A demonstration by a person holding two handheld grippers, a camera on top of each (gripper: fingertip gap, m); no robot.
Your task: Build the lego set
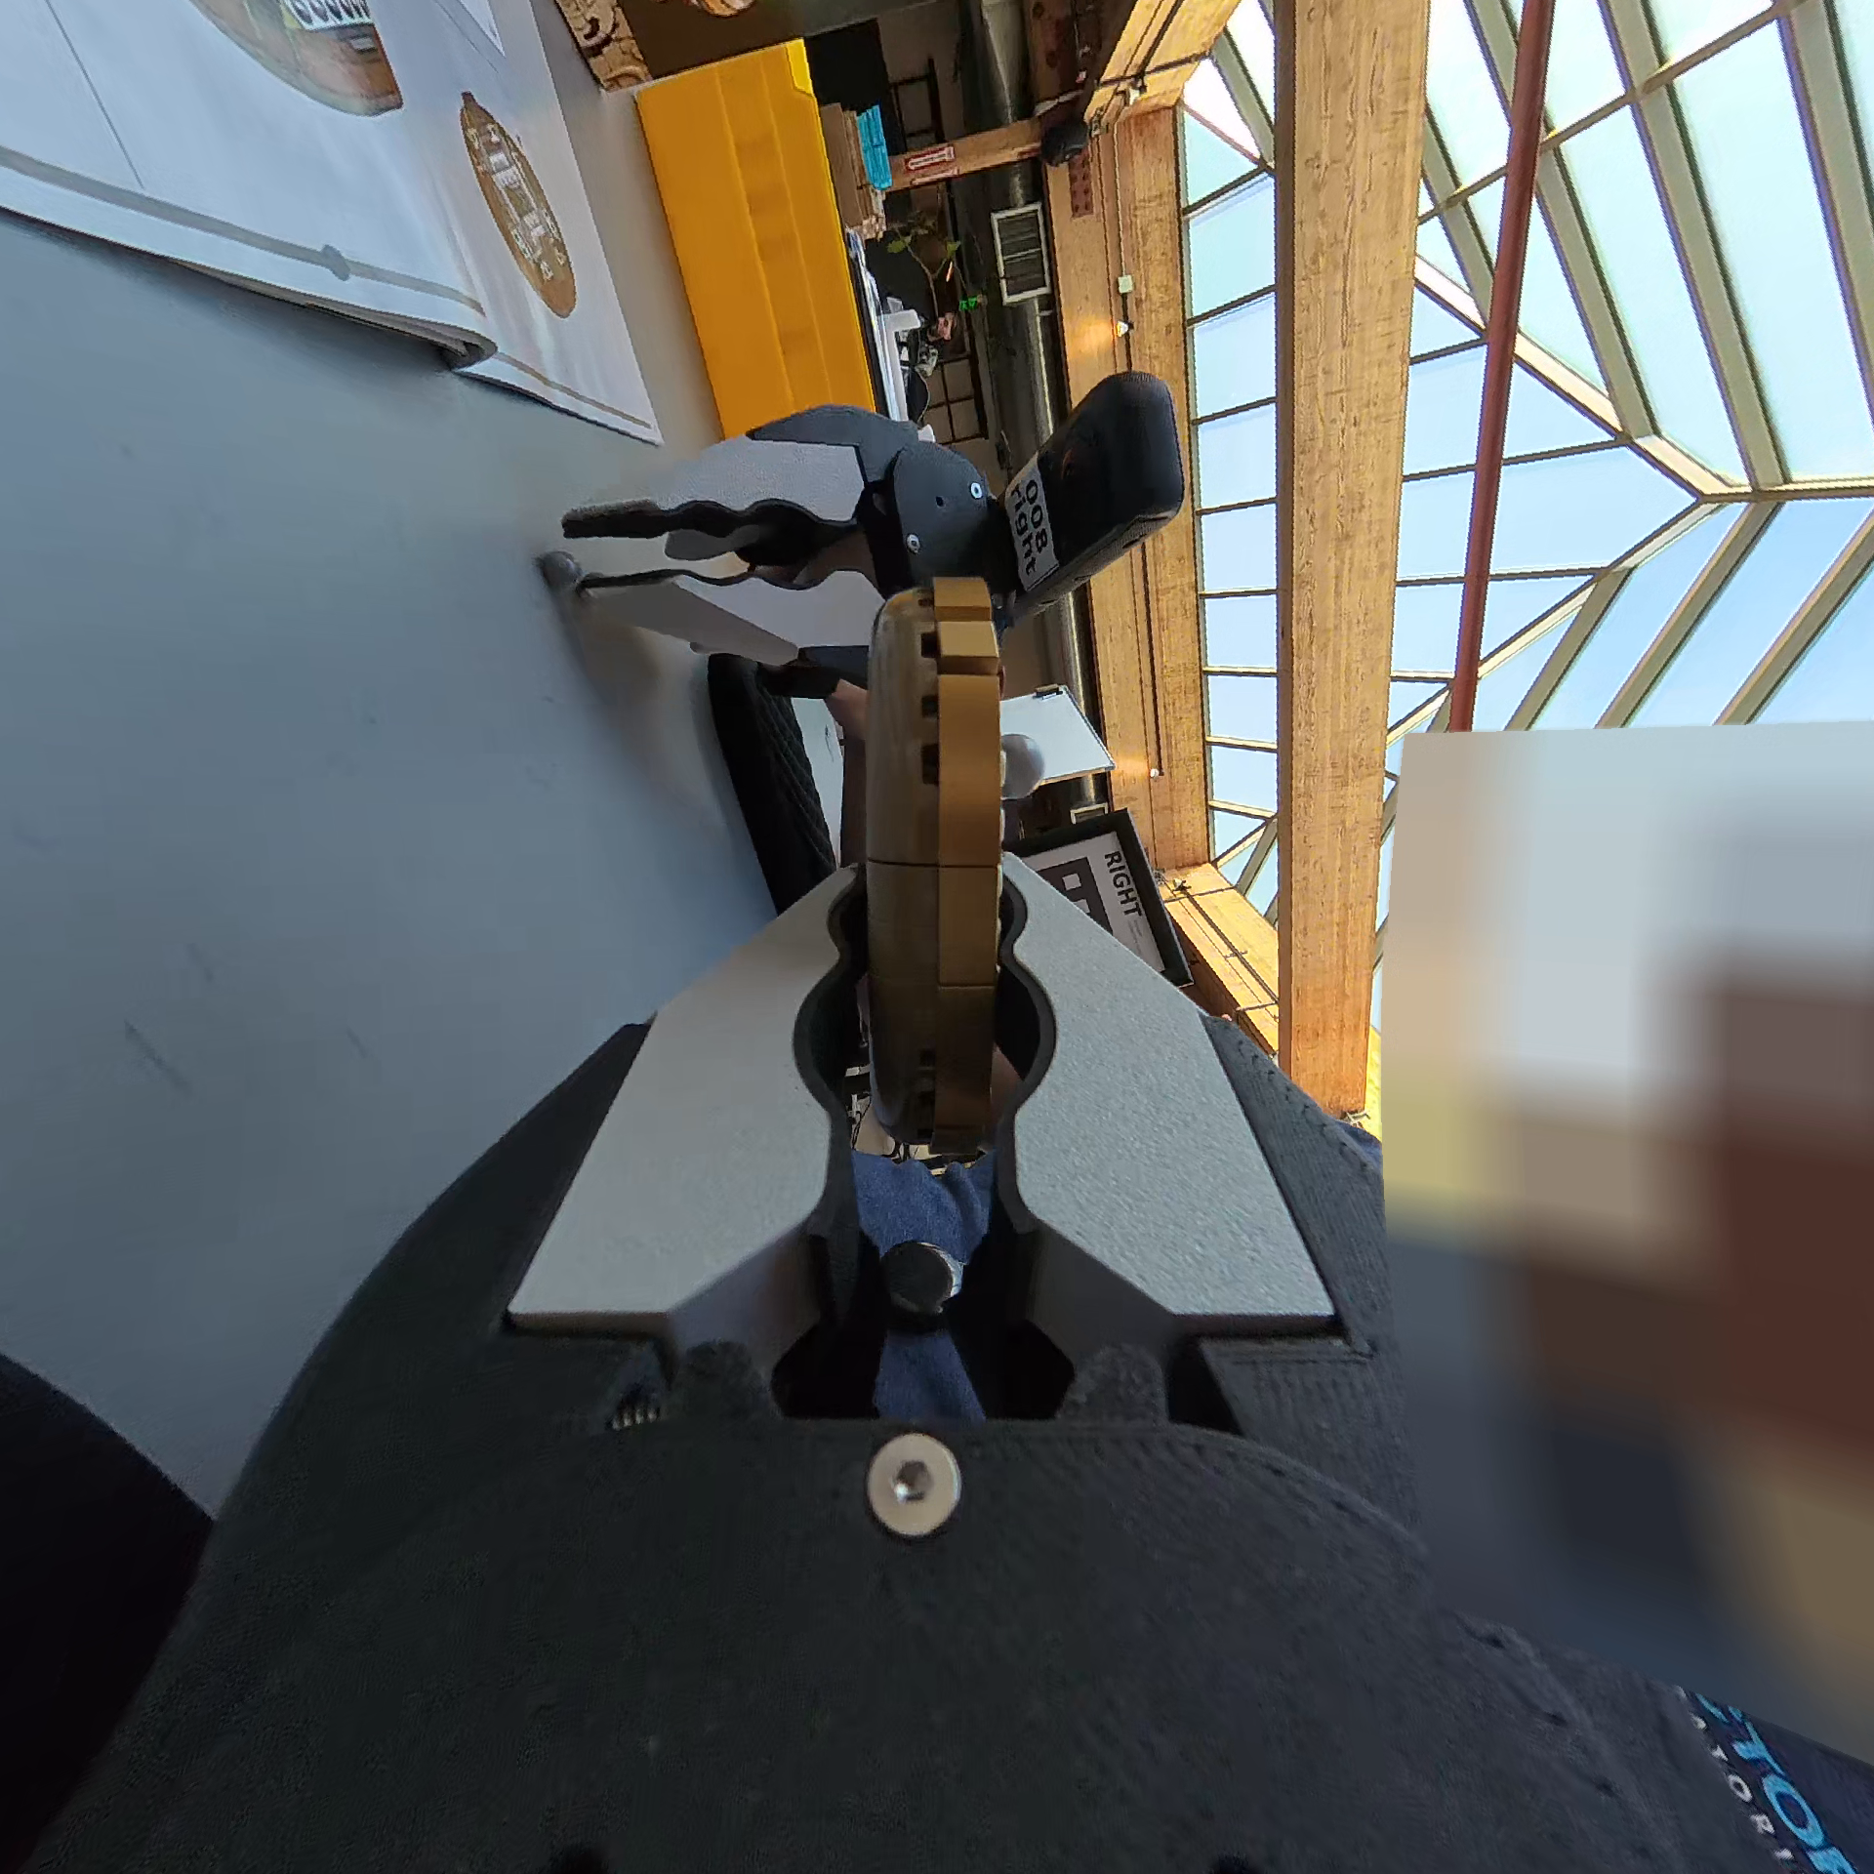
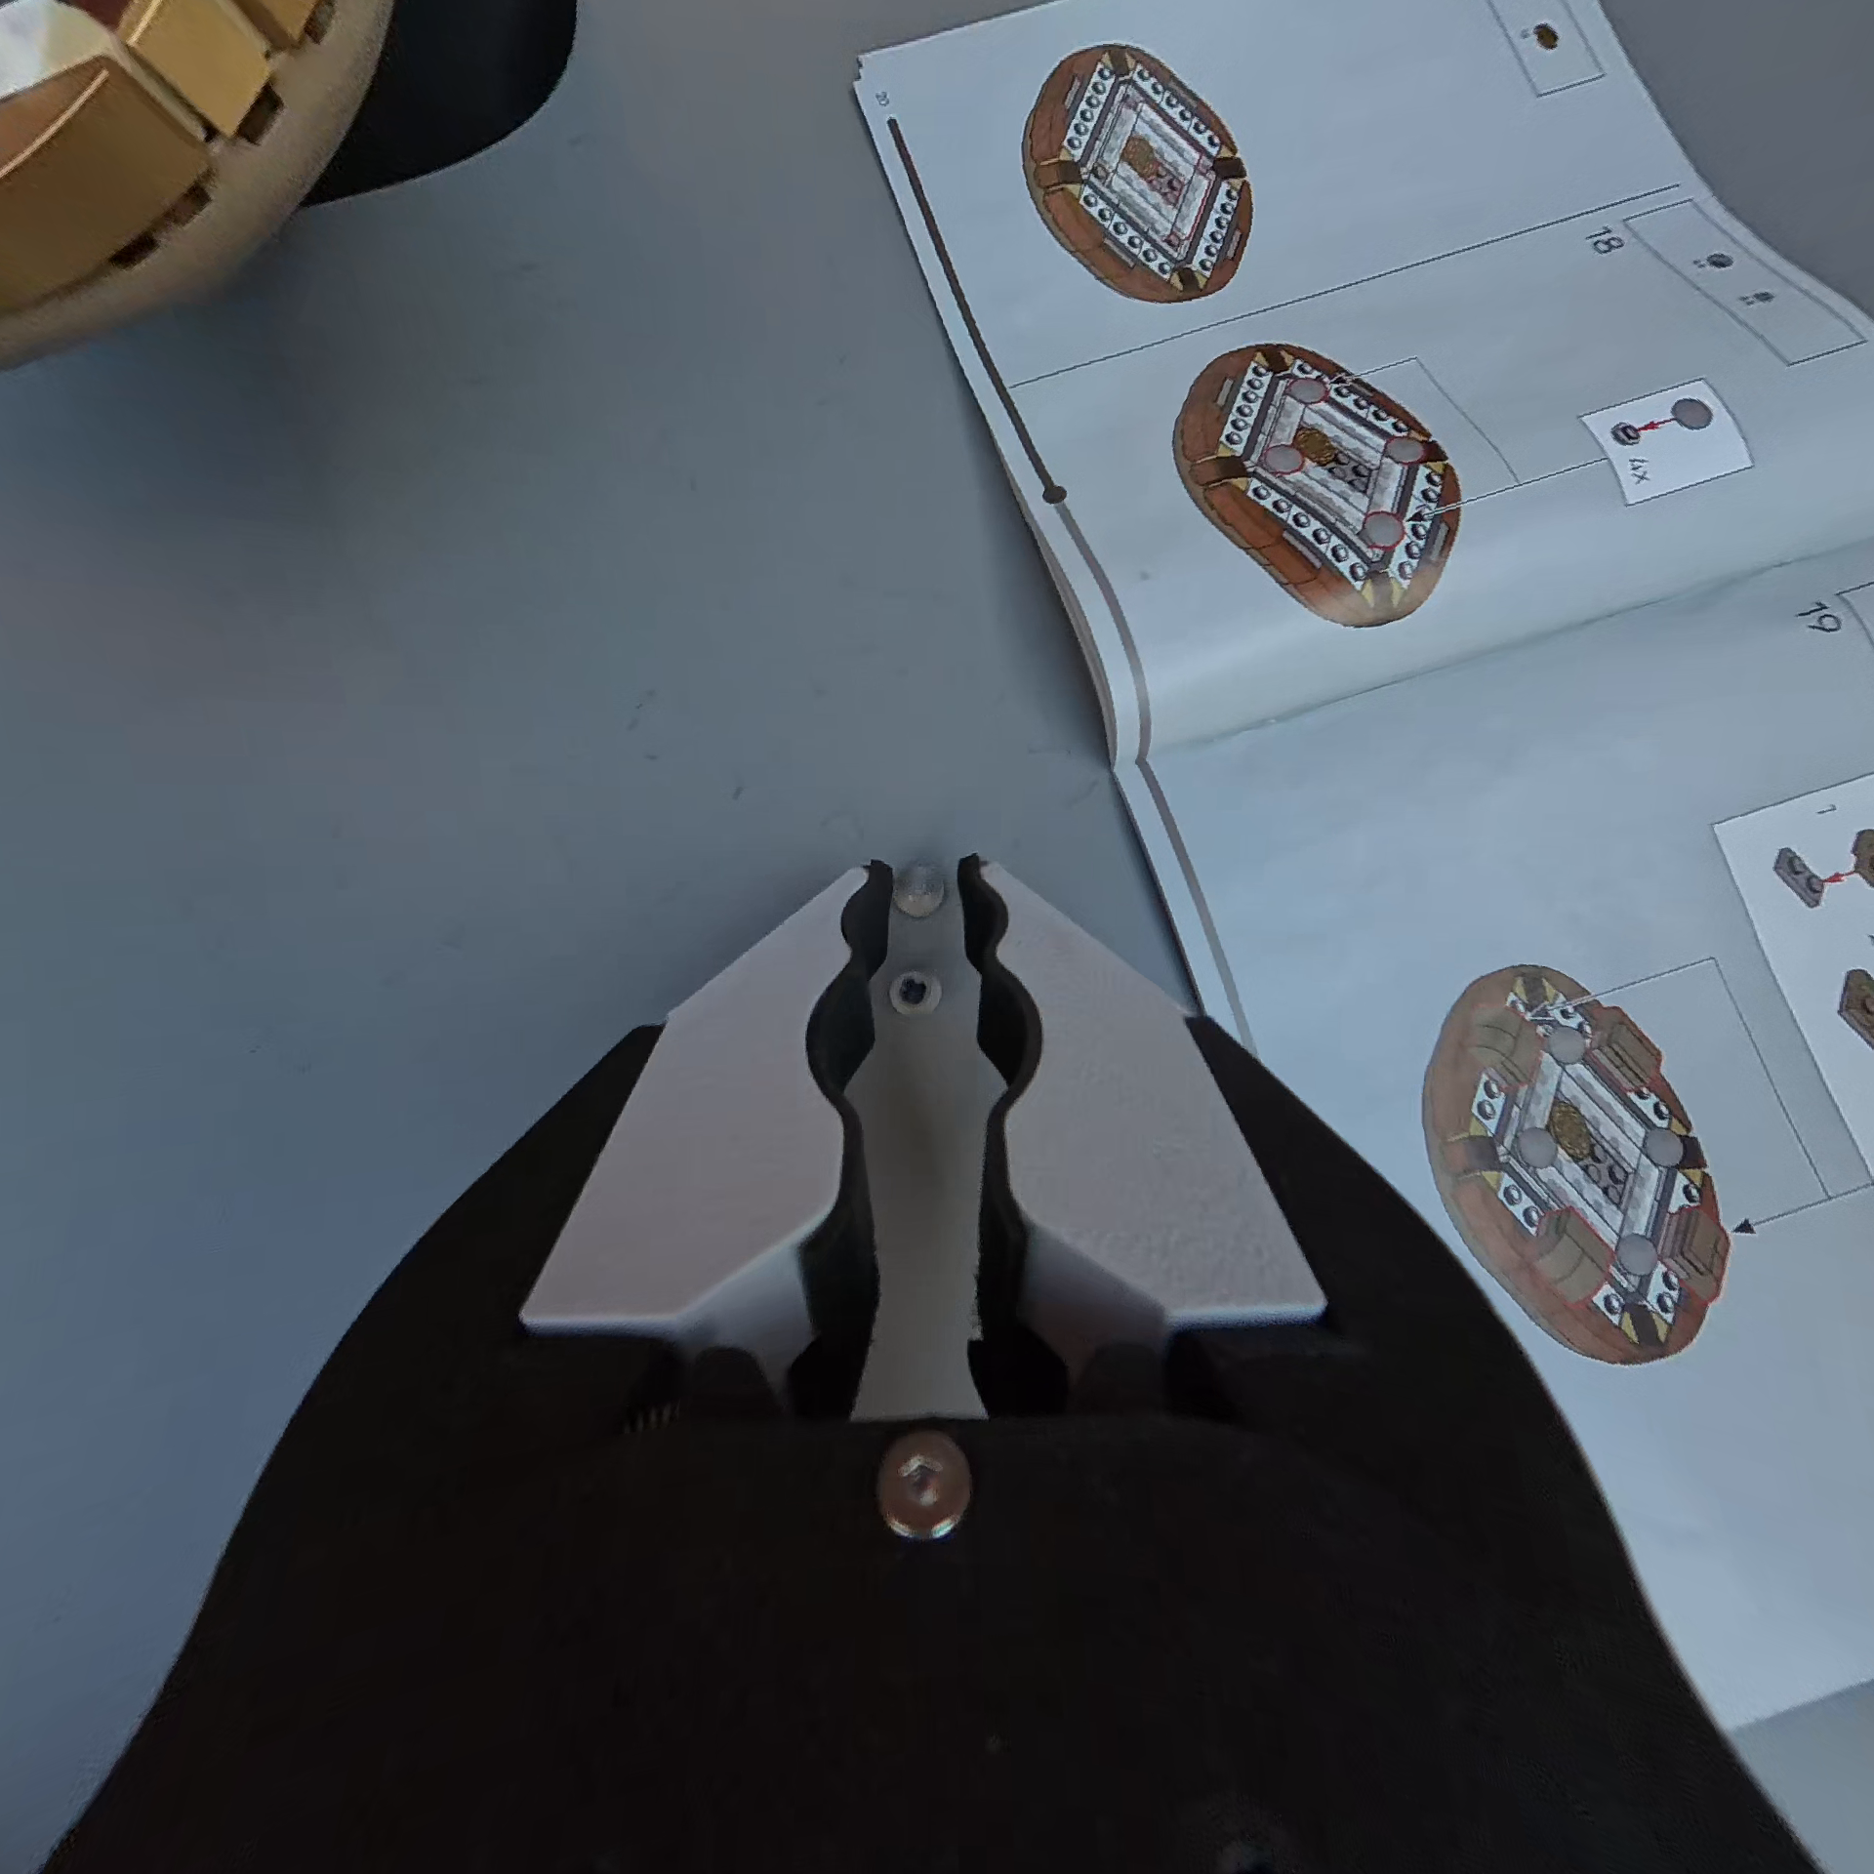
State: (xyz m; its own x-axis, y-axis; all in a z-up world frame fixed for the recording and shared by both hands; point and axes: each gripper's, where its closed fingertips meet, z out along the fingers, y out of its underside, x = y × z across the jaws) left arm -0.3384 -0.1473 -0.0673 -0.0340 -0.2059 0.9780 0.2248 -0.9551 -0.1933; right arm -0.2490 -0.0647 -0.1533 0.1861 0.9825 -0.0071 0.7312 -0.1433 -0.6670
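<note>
**Lego build part-way through, one stud piece being fetched**

Lego model [image 1: 928, 882], a flat oval assembly in tan and gold, stood on edge in the left wrist view, clamped between the jaws of the left gripper [image 1: 928, 913] and raised off the grey table [image 1: 304, 811]. Its rim looked complete all round, so I judged the base largely done; its face was turned away, so I could not tell how much of the inner work was fitted. Farther off, the right gripper [image 1: 578, 553] pointed down at the table with its tips around one small round grey piece [image 1: 558, 568]. One open manual [image 1: 304, 203] lay at the far left, and one yellow bin [image 1: 755, 243] stood beyond it.

In the right wrist view the right gripper [image 2: 923, 872] had its jaws parted a little, one on each side of the same round piece [image 2: 919, 890], which lay on the table [image 2: 456, 659]; the pads did not appear to press it yet, so I took it as not gripped. The model [image 2: 112, 172] showed at the far left corner, one only. The manual [image 2: 1420, 710] lay to the right with three large drawings of the oval model showing.

By my reading, the piece was still to be lifted and pressed onto the model, with later pages to follow. Counted: two grippers, one model, one loose piece, one manual.
</note>
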